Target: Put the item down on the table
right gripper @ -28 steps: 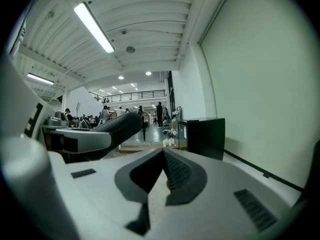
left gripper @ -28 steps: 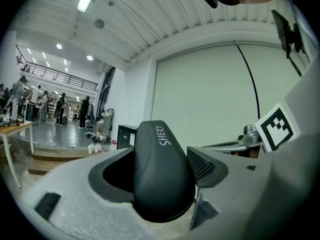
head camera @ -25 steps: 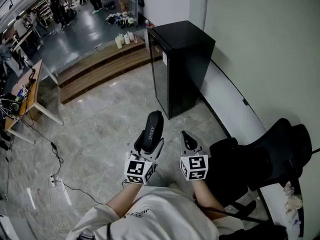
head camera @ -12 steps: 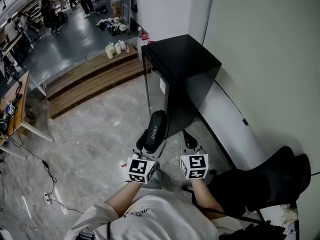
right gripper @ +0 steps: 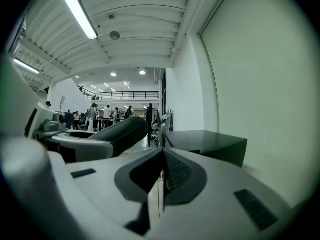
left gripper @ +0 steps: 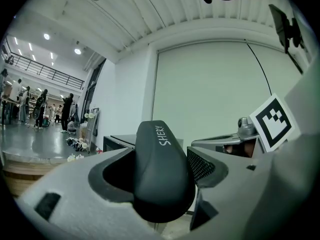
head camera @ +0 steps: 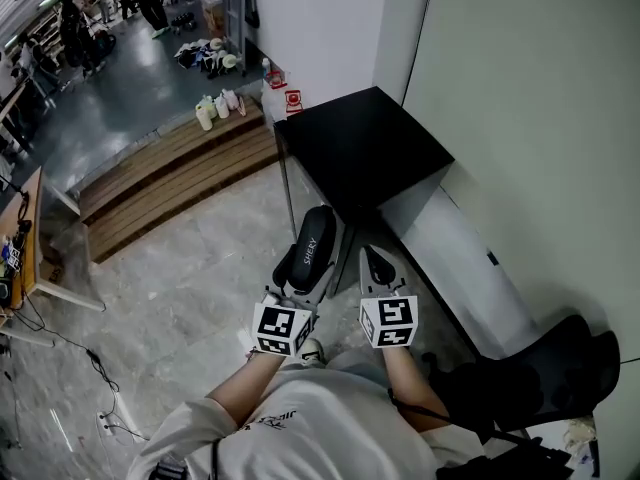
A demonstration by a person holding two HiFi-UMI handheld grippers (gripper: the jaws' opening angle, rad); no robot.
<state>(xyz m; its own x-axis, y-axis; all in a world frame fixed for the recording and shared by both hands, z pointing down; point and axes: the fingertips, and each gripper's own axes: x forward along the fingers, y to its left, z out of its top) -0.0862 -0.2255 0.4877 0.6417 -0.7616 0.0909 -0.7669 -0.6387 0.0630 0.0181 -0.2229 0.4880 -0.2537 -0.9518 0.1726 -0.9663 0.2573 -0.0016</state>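
My left gripper (head camera: 303, 273) is shut on a long black curved item (head camera: 310, 247) printed "SHERY", which sticks out forward past the jaws. In the left gripper view the same black item (left gripper: 161, 169) fills the gap between the jaws of that gripper (left gripper: 165, 174). Just to its right my right gripper (head camera: 375, 265) is shut with nothing in it, and in the right gripper view its jaws (right gripper: 162, 171) meet edge to edge. Both grippers hang above the marble floor, just short of a black cabinet (head camera: 366, 149).
The black cabinet (right gripper: 210, 143) stands against a pale green wall (head camera: 530, 118) with a white ledge (head camera: 455, 258) running along it. Wooden steps (head camera: 170, 173) lie at left, a dark office chair (head camera: 530, 373) at lower right. People stand far off in the hall.
The view has advanced toward the black cabinet, which now lies directly ahead of both grippers. The left gripper still holds the black item; the chair has slid toward the lower right.
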